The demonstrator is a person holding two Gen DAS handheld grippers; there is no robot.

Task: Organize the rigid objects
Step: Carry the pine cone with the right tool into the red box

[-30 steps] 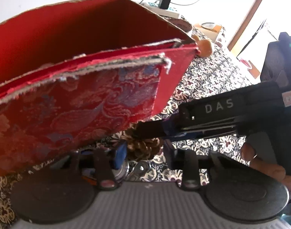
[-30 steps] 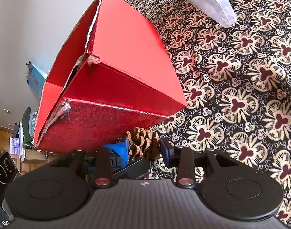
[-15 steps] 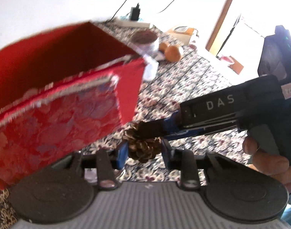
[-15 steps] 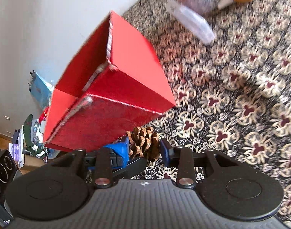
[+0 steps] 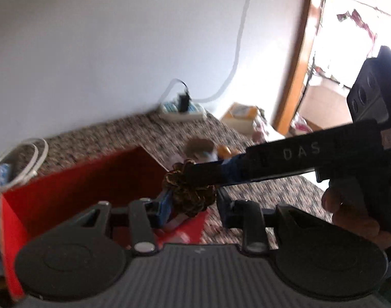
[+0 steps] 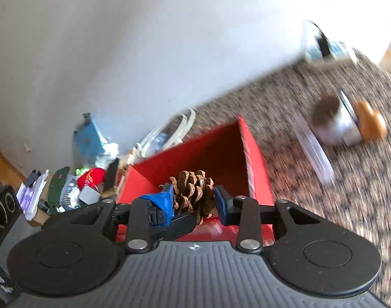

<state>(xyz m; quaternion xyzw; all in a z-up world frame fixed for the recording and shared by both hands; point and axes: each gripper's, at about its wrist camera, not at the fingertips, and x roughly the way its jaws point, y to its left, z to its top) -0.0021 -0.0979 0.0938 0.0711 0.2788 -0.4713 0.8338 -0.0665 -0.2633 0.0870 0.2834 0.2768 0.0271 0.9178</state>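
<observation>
Both claws grip one brown scaly pine cone (image 6: 194, 192): right claw (image 6: 194, 200) and left claw (image 5: 193, 205) closed on it. Lifted from the patterned bench (image 6: 323, 205), it now hangs over the open red cardboard box (image 6: 216, 148), ready for release.

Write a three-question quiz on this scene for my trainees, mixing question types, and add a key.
1. True or false: the pine cone lies on the patterned tablecloth.
2. Multiple choice: in the right wrist view, what open container shows just behind the pine cone? A) a red box B) a wicker basket C) a glass bowl
3. Fill in: the right gripper has the cone between two ____-coloured fingertips.

Key: 1 false, the cone is held up in the right gripper; 2 A; 3 blue.
</observation>
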